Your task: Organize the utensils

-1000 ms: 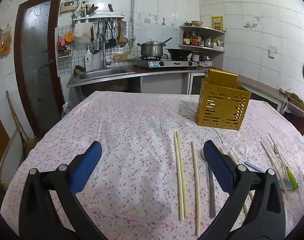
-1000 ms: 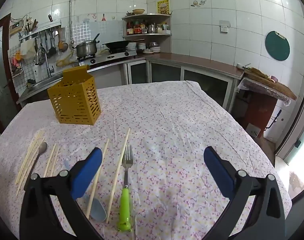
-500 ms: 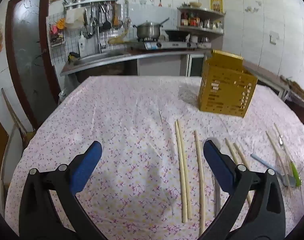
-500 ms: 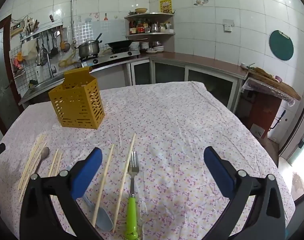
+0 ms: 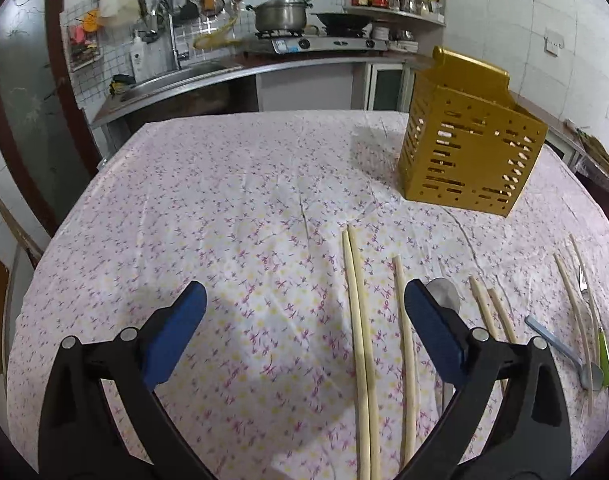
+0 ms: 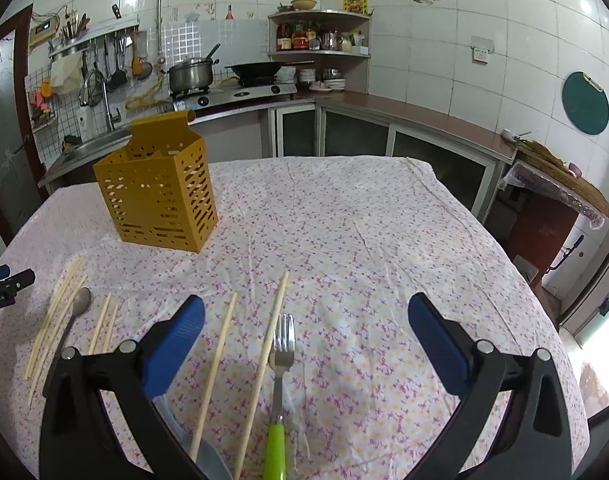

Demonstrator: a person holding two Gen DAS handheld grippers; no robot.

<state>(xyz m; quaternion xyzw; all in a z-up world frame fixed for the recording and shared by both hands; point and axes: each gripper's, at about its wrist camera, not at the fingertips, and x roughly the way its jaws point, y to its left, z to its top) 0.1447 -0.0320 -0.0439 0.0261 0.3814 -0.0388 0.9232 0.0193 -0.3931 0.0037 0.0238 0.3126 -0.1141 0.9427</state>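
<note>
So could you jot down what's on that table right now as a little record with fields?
setting: kitchen table with a flowered cloth
container: yellow slotted holder, upright
loose on the cloth: chopsticks, a metal spoon, a green-handled fork
left claw: open, holding nothing, over the chopsticks
right claw: open, holding nothing, over the fork
in the holder: cannot tell

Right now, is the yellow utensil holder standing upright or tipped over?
Upright. The yellow utensil holder stands on its base on the tablecloth, open top facing up; no utensils visibly stick out above its rim.
</note>
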